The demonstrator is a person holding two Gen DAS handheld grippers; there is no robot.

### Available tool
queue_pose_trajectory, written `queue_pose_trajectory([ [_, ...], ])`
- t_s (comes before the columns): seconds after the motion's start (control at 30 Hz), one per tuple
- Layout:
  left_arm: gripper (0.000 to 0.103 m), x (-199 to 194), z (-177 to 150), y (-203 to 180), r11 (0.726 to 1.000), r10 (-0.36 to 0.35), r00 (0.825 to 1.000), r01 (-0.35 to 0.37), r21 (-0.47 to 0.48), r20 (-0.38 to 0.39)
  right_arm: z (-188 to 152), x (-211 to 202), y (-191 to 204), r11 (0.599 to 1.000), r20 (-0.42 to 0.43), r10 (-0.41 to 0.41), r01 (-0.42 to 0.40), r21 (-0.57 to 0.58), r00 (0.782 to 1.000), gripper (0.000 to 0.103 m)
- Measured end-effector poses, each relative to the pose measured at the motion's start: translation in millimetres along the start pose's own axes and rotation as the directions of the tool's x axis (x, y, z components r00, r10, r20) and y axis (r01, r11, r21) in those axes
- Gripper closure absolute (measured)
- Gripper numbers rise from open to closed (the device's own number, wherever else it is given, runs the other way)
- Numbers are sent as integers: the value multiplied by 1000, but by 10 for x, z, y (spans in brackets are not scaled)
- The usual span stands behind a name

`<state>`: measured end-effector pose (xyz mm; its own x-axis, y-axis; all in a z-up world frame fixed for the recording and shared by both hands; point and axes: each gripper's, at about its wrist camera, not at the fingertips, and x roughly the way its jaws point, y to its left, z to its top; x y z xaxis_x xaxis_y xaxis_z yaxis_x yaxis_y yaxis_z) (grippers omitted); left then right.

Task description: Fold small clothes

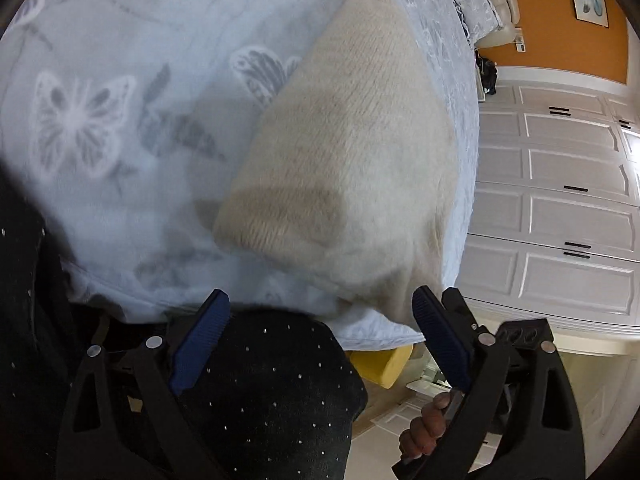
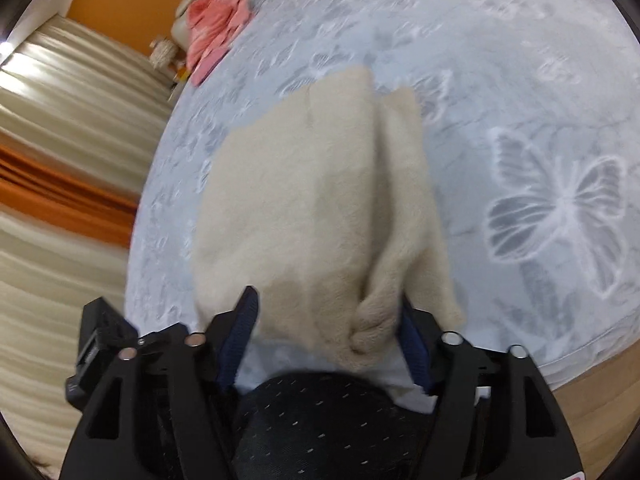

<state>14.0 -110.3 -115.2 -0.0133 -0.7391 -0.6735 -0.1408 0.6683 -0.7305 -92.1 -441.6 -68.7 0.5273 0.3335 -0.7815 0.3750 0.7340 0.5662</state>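
Note:
A cream knitted garment [image 1: 352, 152] lies folded on the pale blue butterfly bedspread [image 1: 120, 60], its near end reaching the bed's edge. My left gripper [image 1: 320, 294] stands wide open just short of that end, and its blue pads [image 1: 440, 332] press on nothing. In the right wrist view the same garment [image 2: 304, 200] runs away from me, with a lengthwise fold on its right side. Its bunched near end sits between the fingers of my right gripper [image 2: 326, 294], which is open; the cloth brushes the pads [image 2: 240, 328] but is not squeezed.
A pink garment [image 2: 216, 28] lies at the far edge of the bed. White wardrobe doors [image 1: 552, 184] stand past the bed on the right, curtains [image 2: 60, 128] on the left. The person's dark speckled clothing [image 1: 264, 392] is against the near bed edge, a yellow object [image 1: 384, 364] below it.

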Motion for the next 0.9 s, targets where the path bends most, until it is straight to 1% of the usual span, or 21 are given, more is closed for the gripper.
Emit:
queue_pose_trajectory([
  [0.03,13,4,-10,9,1000,-5,1000,5,-3,5,-3,68,-7,1000,-16,-4,4,3,1000,35],
  [0.1,13,-16,4,48,997,-68,997,69,-37,39,7,169,-19,1000,-35,18,-17,22,999,42],
  [0.13,13,-33,55,84,989,-129,990,133,-70,54,24,210,-22,998,-27,43,-42,44,999,64],
  [0.17,13,-50,101,75,978,-175,982,181,-102,66,46,222,6,998,-27,55,-54,45,998,77],
  [0.23,13,-85,181,88,947,-263,960,276,-166,96,104,169,146,996,-5,90,-90,20,996,77],
  [0.27,13,-78,214,74,945,-265,959,279,-173,99,142,100,283,994,14,109,-109,-16,994,78],
  [0.33,13,-8,300,73,954,-231,969,244,-177,86,215,-26,479,987,36,153,-151,-58,988,78],
  [0.37,14,35,339,103,958,-190,978,203,-202,84,260,-109,591,983,52,172,-167,-82,984,78],
  [0.4,17,48,352,142,950,-190,977,209,-232,101,291,-163,665,979,59,183,-177,-101,981,79],
  [0.47,32,-11,333,180,941,-201,966,237,-243,164,337,-249,795,971,68,210,-199,-136,975,81],
  [0.5,51,-77,329,176,947,-183,960,229,-225,211,351,-287,836,967,73,222,-210,-146,972,81],
  [0.53,63,-132,330,176,955,-166,957,216,-203,238,360,-313,853,965,77,227,-213,-155,971,82],
  [0.57,66,-205,307,164,966,-143,951,195,-172,274,350,-331,875,965,93,217,-200,-171,972,83],
  [0.63,68,-233,245,171,978,-110,953,155,-141,281,275,-248,719,975,102,167,-149,-165,981,83],
  [0.67,68,-199,209,213,983,-71,961,113,-143,267,237,-162,562,983,92,131,-117,-144,987,83],
  [0.73,68,-88,165,342,987,-8,973,44,-153,233,113,218,-22,1000,30,-9,10,-14,1000,84],
  [0.77,67,-20,138,402,988,5,977,29,-153,214,43,345,-227,999,3,-38,38,26,999,84],
  [0.8,67,7,118,410,991,15,978,14,-136,207,-42,456,-428,997,-20,-22,24,77,1000,84],
  [0.83,66,20,107,369,994,28,978,-5,-113,207,-96,464,-533,990,-10,37,-35,133,999,82],
  [0.87,64,11,78,286,997,56,975,-42,-68,213,-103,424,-550,986,1,64,-63,156,998,79],
  [0.9,62,4,67,218,997,70,974,-64,-39,214,-77,351,-507,987,16,62,-63,148,998,76],
])
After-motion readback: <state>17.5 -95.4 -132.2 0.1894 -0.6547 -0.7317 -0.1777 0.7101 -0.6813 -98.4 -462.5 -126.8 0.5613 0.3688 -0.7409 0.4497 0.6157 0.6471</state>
